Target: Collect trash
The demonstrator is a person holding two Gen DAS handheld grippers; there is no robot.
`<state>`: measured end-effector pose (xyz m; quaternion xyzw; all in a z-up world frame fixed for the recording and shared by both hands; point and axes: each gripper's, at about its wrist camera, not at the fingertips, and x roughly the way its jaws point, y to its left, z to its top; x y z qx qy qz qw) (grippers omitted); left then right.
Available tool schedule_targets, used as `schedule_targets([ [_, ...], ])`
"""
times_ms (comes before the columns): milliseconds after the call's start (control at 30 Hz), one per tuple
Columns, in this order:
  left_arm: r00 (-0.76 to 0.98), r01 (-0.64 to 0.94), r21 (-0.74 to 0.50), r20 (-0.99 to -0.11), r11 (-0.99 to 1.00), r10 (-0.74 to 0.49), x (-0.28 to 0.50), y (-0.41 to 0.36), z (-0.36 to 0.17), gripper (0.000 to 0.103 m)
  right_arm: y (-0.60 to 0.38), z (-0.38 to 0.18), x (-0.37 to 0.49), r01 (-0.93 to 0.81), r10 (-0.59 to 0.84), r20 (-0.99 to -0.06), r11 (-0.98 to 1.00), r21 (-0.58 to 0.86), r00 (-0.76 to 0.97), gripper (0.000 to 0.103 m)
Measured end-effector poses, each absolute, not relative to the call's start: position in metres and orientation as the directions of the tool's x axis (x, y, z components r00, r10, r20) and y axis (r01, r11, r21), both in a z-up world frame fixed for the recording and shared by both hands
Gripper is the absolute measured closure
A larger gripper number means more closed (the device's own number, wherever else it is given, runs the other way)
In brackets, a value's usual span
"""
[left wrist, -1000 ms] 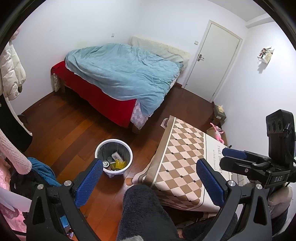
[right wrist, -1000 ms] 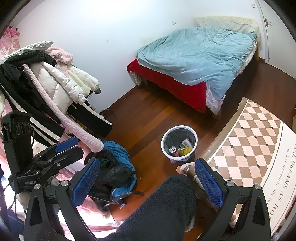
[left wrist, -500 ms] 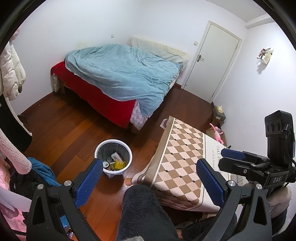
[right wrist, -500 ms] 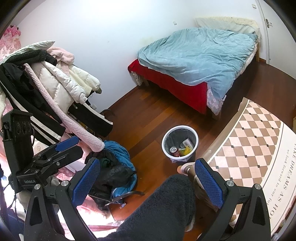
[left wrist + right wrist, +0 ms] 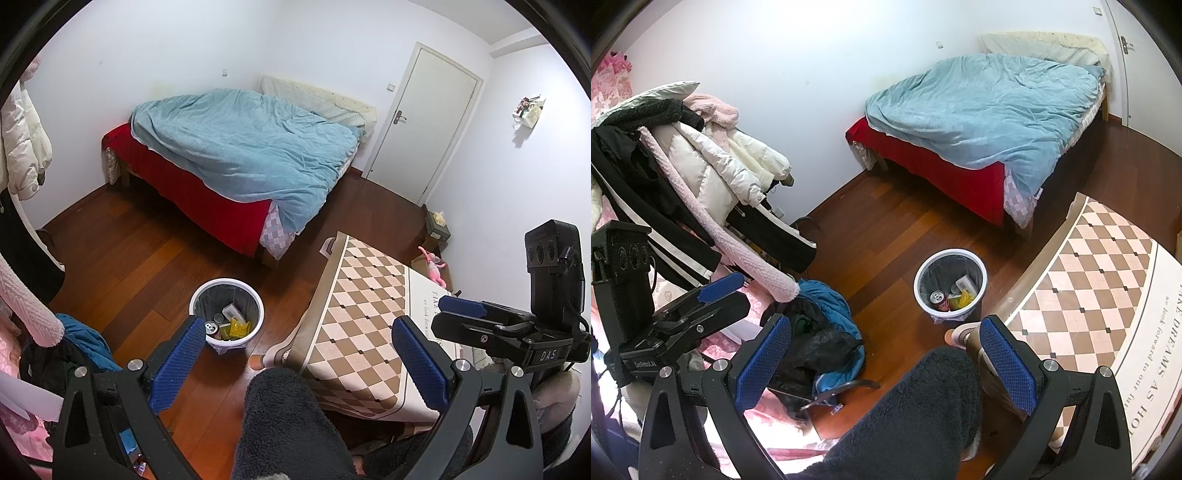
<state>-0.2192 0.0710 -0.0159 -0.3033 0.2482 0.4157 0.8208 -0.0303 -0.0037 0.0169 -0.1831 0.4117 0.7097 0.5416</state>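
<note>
A white trash bin (image 5: 258, 310) with a dark liner stands on the wooden floor; it also shows in the right wrist view (image 5: 980, 269). Inside lie a red soda can (image 5: 938, 298), a yellow wrapper (image 5: 962, 300) and a white packet (image 5: 233, 312). My left gripper (image 5: 297, 363) is open and empty, held high above the floor, right of the bin. My right gripper (image 5: 886, 365) is open and empty, also held high. Each gripper shows in the other's view: the right one (image 5: 476, 317) at the right, the left one (image 5: 713, 299) at the left.
A bed (image 5: 240, 158) with a blue duvet stands by the far wall. A table with a checkered cloth (image 5: 365, 317) is to the right of the bin. Coats (image 5: 683, 177) hang at the left above a clothes pile (image 5: 820, 332). A dark fleece leg (image 5: 916, 417) fills the bottom centre.
Nothing has visibly changed beyond a very slight drift of both views; both grippers stay open and empty.
</note>
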Motion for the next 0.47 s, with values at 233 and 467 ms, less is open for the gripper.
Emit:
schedule_targets([
  [233, 0.534, -0.831, -0.294, -0.657, 0.472, 0.532, -0.2188, 0.0709, -0.0134, 0.0, -0.0042, 0.0166, -0.0307, -0.92, 0.618, -0.706, -0.074, 0.385, -0.346, 0.0],
  [467, 0.538, -0.83, -0.3, -0.651, 0.469, 0.536, -0.2225, 0.0704, -0.0107, 0.0, -0.0041, 0.0164, -0.0312, -0.919, 0.618, -0.706, -0.074, 0.386, -0.346, 0.0],
])
